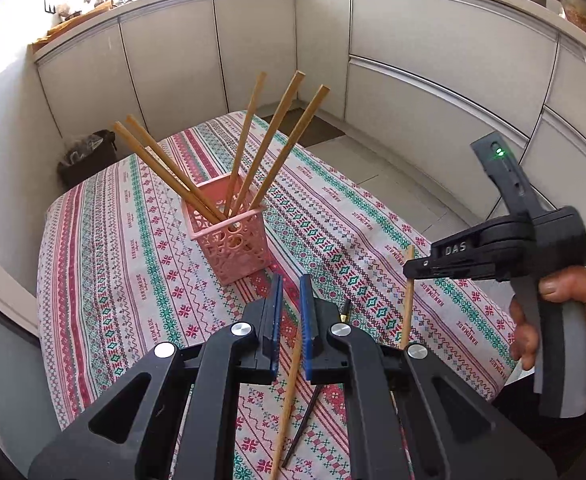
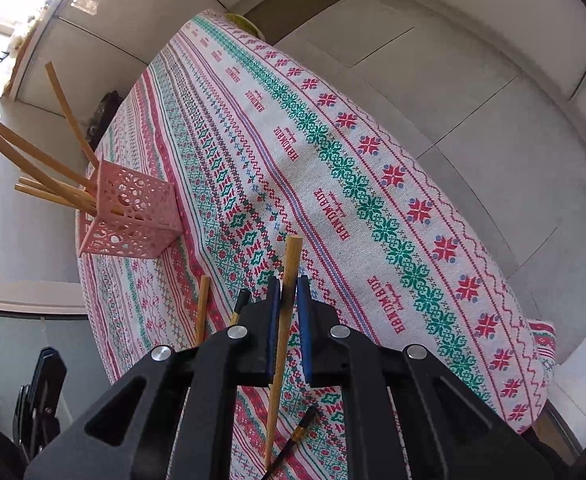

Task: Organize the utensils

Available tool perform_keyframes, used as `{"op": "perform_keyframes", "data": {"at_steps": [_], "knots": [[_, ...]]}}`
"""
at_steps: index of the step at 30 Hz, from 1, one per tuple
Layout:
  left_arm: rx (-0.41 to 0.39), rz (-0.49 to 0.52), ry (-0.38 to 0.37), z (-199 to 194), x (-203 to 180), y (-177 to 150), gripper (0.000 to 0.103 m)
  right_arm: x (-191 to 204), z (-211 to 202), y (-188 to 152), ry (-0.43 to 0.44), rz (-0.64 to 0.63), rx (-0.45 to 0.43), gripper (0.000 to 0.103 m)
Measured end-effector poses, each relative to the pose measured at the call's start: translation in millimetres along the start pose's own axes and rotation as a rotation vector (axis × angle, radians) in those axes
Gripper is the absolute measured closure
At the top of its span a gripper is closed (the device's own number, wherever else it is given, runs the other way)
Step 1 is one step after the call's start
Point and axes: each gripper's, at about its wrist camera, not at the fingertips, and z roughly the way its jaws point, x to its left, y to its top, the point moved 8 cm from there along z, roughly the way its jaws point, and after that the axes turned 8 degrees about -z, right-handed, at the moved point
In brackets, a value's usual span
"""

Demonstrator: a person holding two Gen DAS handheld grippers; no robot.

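A pink openwork holder [image 1: 233, 236] stands on the patterned tablecloth [image 1: 133, 248] with several wooden chopsticks [image 1: 277, 140] leaning in it; it also shows in the right wrist view [image 2: 133, 216]. My left gripper [image 1: 291, 300] is open above a wooden chopstick [image 1: 289, 400] and a dark chopstick [image 1: 301, 428] lying on the cloth, holding nothing. My right gripper [image 1: 411, 270] is at the right, its jaws closed on a wooden chopstick [image 1: 409, 304]. In the right wrist view that chopstick [image 2: 287, 300] sits between the blue pads [image 2: 273, 312] of the right gripper [image 2: 289, 292].
White cabinets [image 1: 253, 48] surround the table. A dark bin [image 1: 89, 156] stands on the floor beyond the far left corner. In the right wrist view another wooden chopstick [image 2: 202, 308] and a dark chopstick [image 2: 293, 440] lie on the cloth [image 2: 333, 140].
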Motion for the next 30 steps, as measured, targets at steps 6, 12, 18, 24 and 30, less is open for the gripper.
{"op": "perform_keyframes", "data": {"at_steps": [6, 12, 18, 24, 30], "knots": [[0.209, 0.009, -0.018, 55.0, -5.1, -26.1, 0.091, -21.7, -3.4, -4.4, 0.026, 0.01, -0.009, 0.093], [0.362, -0.02, 0.009, 101.4, 5.0, -51.0, 0.088, -37.3, 0.3, -4.1, 0.071, 0.048, 0.01, 0.093], [0.386, -0.027, 0.029, 125.0, 5.4, -45.9, 0.079, -29.6, -4.8, -3.3, 0.096, 0.009, -0.001, 0.093], [0.424, -0.008, 0.057, 143.7, 8.1, -46.6, 0.078, -21.7, -14.4, -1.0, 0.117, -0.022, -0.032, 0.093], [0.294, -0.061, 0.007, 109.5, 8.3, -35.2, 0.097, 12.4, -51.1, -2.8, 0.152, -0.145, -0.153, 0.094]]}}
